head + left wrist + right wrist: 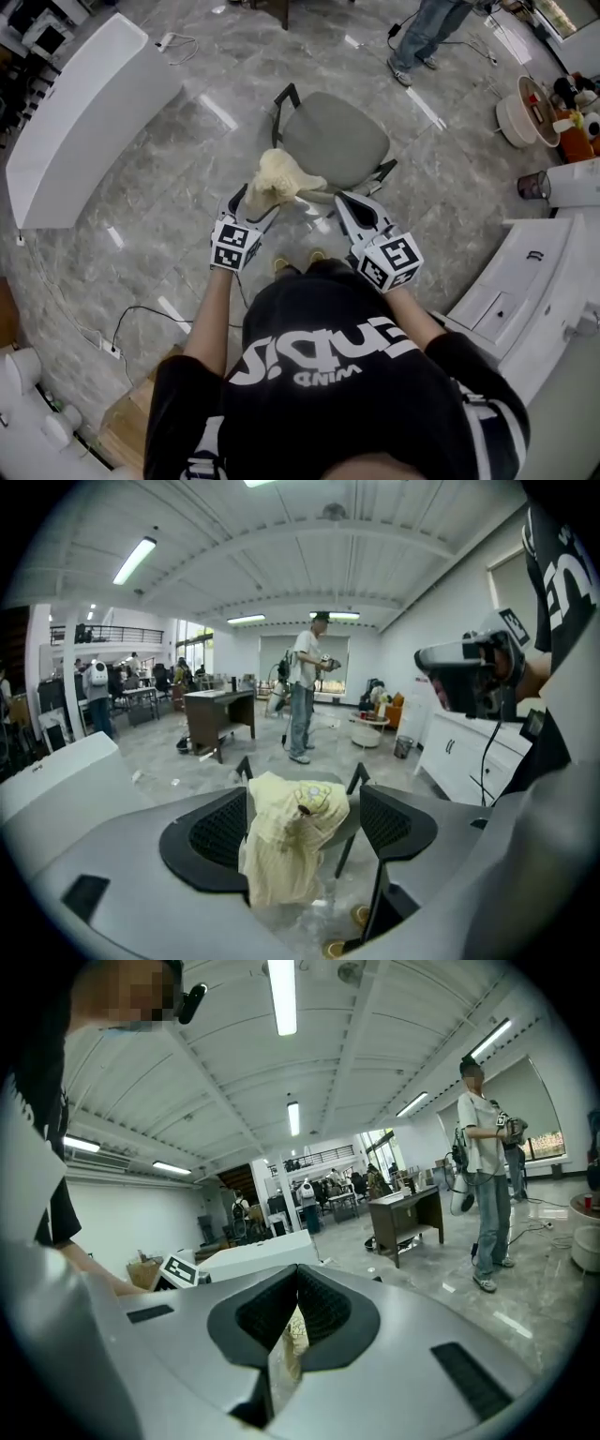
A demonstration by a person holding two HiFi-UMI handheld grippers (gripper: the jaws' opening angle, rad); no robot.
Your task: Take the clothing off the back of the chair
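One chair (336,141), one yellow garment (278,180), two grippers (255,204) (349,202)

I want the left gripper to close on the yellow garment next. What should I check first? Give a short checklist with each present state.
1. Pale yellow cloth garment between the left gripper jaws: ok.
2. Left jaws open, pads not pressing: ok.
3. Garment off the grey padded chair: not ok, it hangs on the chair.
4. Right gripper jaws together; whether they pinch cloth: cannot tell.
5. Standing person apart from the chair: ok.
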